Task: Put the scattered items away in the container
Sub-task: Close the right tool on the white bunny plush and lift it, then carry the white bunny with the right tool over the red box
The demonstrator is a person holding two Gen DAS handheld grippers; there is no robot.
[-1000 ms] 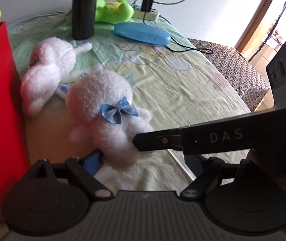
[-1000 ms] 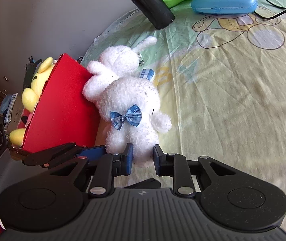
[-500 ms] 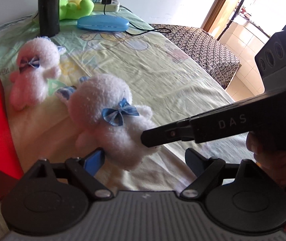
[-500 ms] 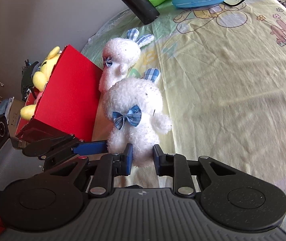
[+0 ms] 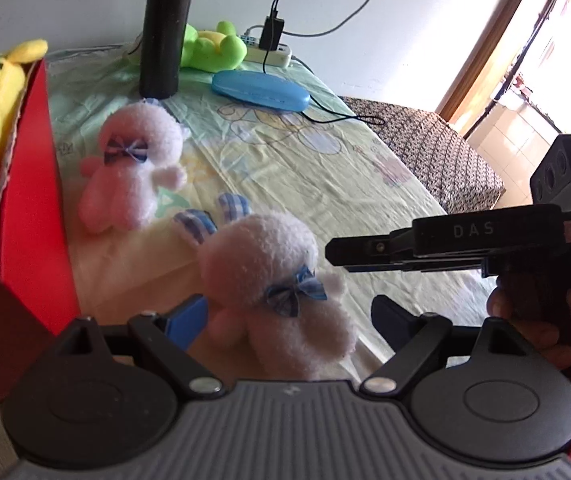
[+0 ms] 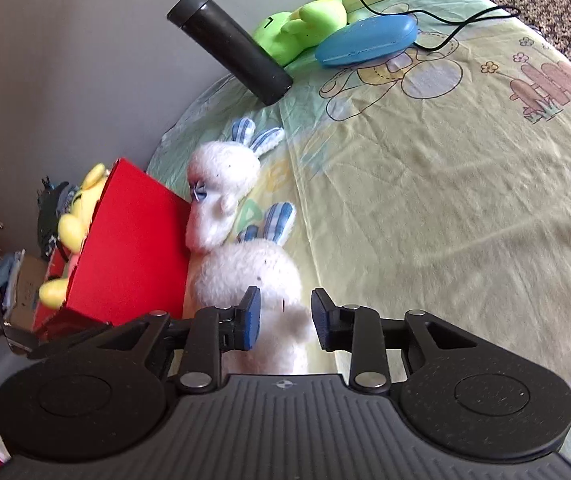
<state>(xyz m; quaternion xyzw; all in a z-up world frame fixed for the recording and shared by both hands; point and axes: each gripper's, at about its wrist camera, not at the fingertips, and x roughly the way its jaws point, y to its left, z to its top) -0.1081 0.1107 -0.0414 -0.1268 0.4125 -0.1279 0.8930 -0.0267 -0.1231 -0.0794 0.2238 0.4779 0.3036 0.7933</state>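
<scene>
White plush bunny (image 6: 263,276) sits btwn right hand-held gripper (image 6: 285,316) jaws, now opening; left hand-held gripper (image 5: 285,316) wide, straddling it.

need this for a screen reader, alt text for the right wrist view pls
The right gripper, jaws opening, straddles the lower body of a white plush rabbit lying on a cartoon-print sheet beside a red box. A second white rabbit leans on the box; a yellow plush sits inside.

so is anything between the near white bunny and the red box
Nothing visible blocks it. The near white bunny lies right beside the red box; the other bunny leans against the box's wall farther back, off the path.
</scene>
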